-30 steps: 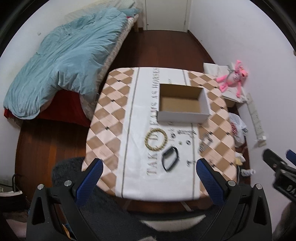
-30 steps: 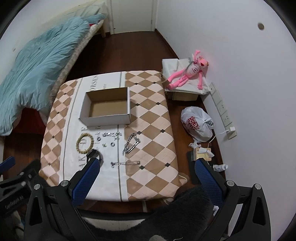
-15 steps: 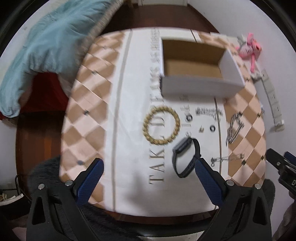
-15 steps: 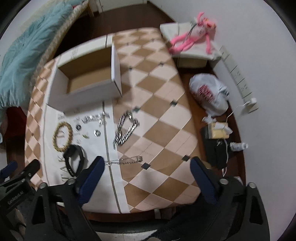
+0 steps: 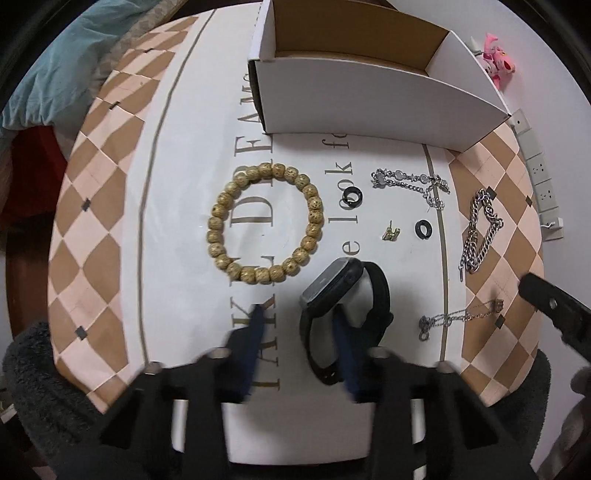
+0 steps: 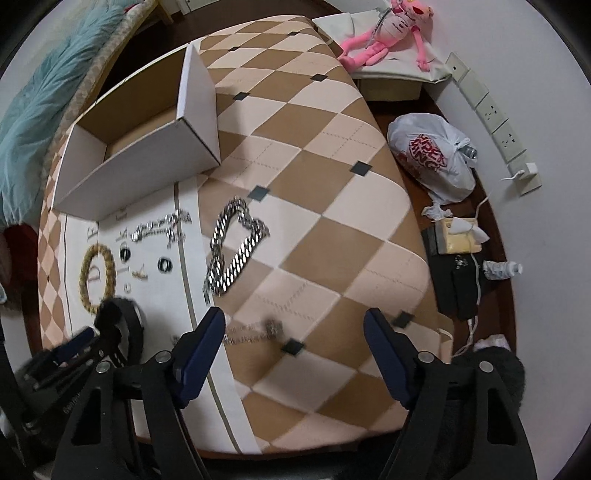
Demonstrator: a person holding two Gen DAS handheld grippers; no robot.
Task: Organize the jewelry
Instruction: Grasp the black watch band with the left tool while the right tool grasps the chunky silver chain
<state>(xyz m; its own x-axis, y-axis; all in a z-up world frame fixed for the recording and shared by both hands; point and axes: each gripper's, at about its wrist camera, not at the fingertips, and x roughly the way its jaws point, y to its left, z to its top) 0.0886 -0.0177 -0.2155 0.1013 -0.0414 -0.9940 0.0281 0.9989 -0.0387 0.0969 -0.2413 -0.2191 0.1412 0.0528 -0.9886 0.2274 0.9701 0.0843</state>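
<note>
In the left wrist view my left gripper [image 5: 299,332] is low over the table, its blurred blue fingers narrowed around one side of a black smartwatch [image 5: 343,291]. A wooden bead bracelet [image 5: 266,223] lies just beyond it. Two black rings [image 5: 351,195], a small gold charm [image 5: 391,233], a silver bracelet [image 5: 410,182], a heavy silver chain [image 5: 480,229] and a thin chain [image 5: 461,315] lie to the right. An open white box [image 5: 369,85] stands behind. My right gripper [image 6: 295,343] is open and empty above the thin chain [image 6: 255,332], near the heavy chain [image 6: 236,243].
The low table [image 6: 332,206] has a checkered cloth. On the floor to the right are a plastic bag [image 6: 436,155], small clutter [image 6: 458,258] and a pink plush toy [image 6: 388,33]. A bed with a teal blanket [image 6: 33,103] is on the left. A wall socket strip [image 6: 487,107] is at right.
Both grippers dropped closer to the table. My left gripper's fingers narrowed from wide open and now straddle the smartwatch band. My right gripper moved over the thin chain, still open.
</note>
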